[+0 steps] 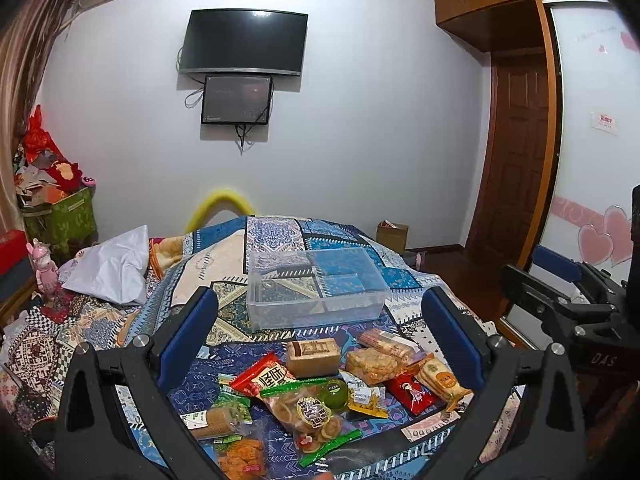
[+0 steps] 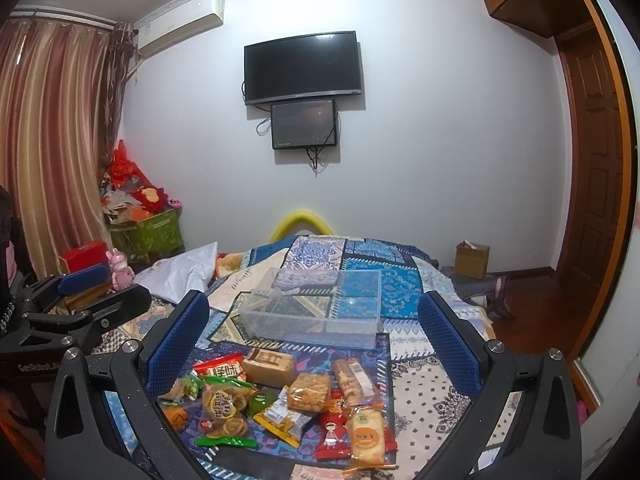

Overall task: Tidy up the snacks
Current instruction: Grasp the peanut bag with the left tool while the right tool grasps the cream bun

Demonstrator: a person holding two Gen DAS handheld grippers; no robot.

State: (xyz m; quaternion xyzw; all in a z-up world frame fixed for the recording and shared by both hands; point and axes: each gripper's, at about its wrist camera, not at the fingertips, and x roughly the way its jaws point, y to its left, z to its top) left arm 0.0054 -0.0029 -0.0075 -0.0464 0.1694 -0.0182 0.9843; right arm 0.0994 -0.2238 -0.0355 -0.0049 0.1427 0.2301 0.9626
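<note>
From the left wrist camera, the left gripper (image 1: 320, 328) hovers with its two blue-padded fingers spread wide and nothing between them, above a bed covered in a blue patchwork quilt (image 1: 344, 236). On the near part of the quilt lies a loose heap of small wrapped snacks (image 1: 340, 392): a red crinkly packet with white lettering (image 1: 264, 376) at the left, a tan paper-wrapped block (image 1: 314, 356) behind it, a clear bag of round biscuits with green sealed ends (image 1: 312, 412) in front, and a clear packet of golden puffed squares (image 1: 374, 364) to the right. Just beyond the heap sits an empty clear plastic rectangular box (image 1: 316, 288), apart from the snacks. The right gripper (image 1: 560, 292) shows at the far right edge, to the side of the bed. From the right wrist camera, the right gripper (image 2: 316, 344) likewise hangs with its fingers wide apart and empty, looking over the same heap, with a pale wrapped rice cracker (image 2: 366, 436) and a small red packet with a cartoon figure (image 2: 332, 432) nearest. The clear box lies just beyond, slightly left of centre. The packets look light, thin and slippery, and their contents likely crumble, so a gentle pinch across the middle of a packet, or on a sealed end, seems wisest; the soft quilt will give underneath.
</note>
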